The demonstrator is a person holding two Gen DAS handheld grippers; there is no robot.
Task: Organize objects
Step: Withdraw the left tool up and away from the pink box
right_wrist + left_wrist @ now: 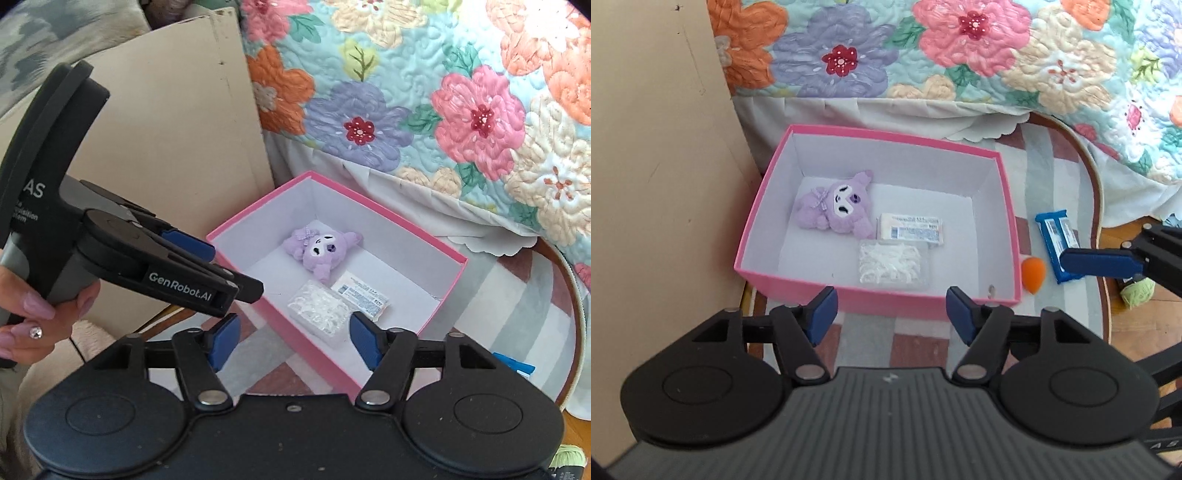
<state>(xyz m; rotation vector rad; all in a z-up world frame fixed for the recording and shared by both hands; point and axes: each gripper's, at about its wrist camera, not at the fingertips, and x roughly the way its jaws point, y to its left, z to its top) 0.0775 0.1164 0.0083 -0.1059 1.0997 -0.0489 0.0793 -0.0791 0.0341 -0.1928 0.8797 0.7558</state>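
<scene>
A pink box [875, 295] with a white inside stands on the striped round table [1052, 158]. In it lie a purple plush toy [836, 206], a white labelled packet [912, 229] and a clear case of white bits [894, 264]. My left gripper [892, 319] hangs open and empty above the box's near wall. Right of the box lie an orange sponge [1034, 275] and a blue packet [1058, 240]. One blue-padded finger [1100, 262] of the right gripper reaches over the blue packet. In the right wrist view my right gripper [293, 341] is open and empty above the box [369, 199].
A beige board [665, 147] rises left of the box. A flowered quilt [960, 55] hangs behind the table. A green ball of yarn [1137, 293] lies on the wooden floor at the right. A person's hand [37, 310] holds the left gripper [236, 269].
</scene>
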